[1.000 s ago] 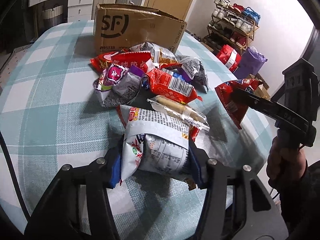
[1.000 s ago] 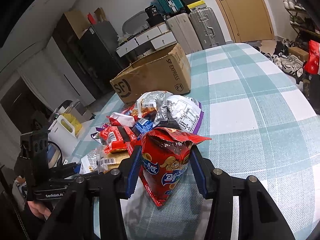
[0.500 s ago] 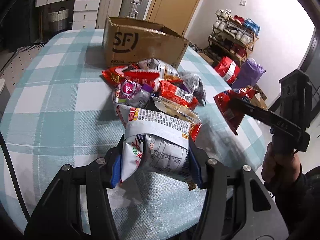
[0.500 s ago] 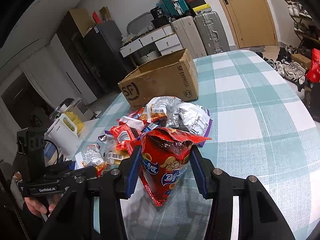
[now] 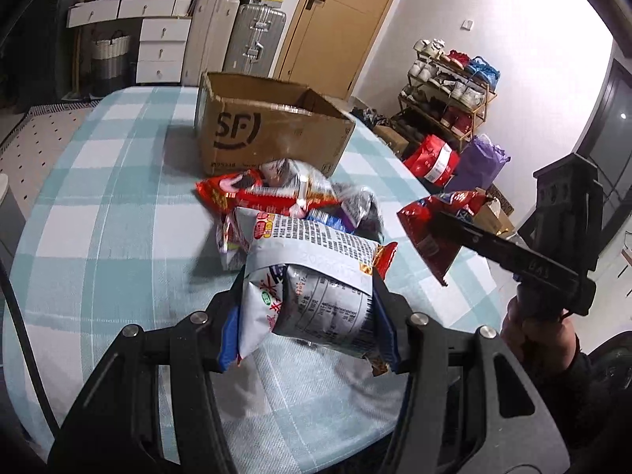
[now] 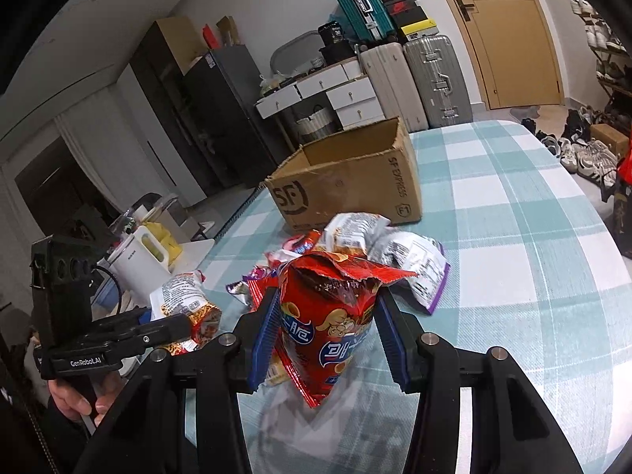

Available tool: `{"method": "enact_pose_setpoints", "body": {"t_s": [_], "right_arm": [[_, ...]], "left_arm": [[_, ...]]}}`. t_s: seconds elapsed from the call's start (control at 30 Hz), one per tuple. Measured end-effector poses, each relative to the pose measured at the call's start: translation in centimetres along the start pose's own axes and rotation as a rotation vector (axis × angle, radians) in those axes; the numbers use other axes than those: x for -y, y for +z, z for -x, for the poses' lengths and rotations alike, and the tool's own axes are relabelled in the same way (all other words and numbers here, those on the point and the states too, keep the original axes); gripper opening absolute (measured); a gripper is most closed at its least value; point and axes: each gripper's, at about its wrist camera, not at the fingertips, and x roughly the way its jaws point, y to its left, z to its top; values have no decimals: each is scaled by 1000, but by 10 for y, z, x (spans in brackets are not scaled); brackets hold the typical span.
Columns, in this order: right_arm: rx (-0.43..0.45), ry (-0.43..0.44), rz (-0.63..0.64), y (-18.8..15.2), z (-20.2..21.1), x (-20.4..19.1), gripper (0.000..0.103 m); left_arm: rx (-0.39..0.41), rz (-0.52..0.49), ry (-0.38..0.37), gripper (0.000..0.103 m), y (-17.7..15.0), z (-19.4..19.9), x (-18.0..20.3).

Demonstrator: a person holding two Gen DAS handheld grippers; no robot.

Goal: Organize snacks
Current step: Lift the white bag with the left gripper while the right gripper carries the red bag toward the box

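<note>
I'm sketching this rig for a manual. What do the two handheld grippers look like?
Both are matte black, angular frames with silver bolts and blue ribbed fingers. The left gripper bears white "GenRoboLAI" lettering and a boxy black camera block. A black cable trails beside it. The person wears a dark sleeve.

You face a white wall [image 5: 513, 19] with a tan door [image 5: 339, 19]. Left of the door stand grey suitcases [image 5: 252, 35] and white drawers [image 5: 158, 47]. A shoe rack [image 5: 450, 91] lines the right wall. The bench [image 5: 98, 197] wears a teal check cloth. A dark cabinet [image 6: 205, 110] stands leftward.
</note>
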Motion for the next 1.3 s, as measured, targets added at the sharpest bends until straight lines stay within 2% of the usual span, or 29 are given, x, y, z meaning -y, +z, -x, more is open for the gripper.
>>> {"method": "enact_pose_setpoints", "body": {"t_s": [0.2, 0.33, 0.47, 0.9, 1.3], "right_arm": [[13, 28, 7, 13, -1, -6, 48], [20, 41, 22, 25, -4, -8, 48], [29, 57, 33, 42, -11, -8, 48], [42, 85, 95, 113, -50, -5, 48], [21, 94, 108, 179, -96, 3, 48]], "left_arm": [[26, -8, 20, 52, 25, 1, 5], [15, 9, 55, 52, 47, -7, 3], [16, 13, 60, 52, 73, -16, 0], [29, -37, 94, 52, 151, -58, 1], [7, -20, 119, 52, 228, -104, -23]]}}
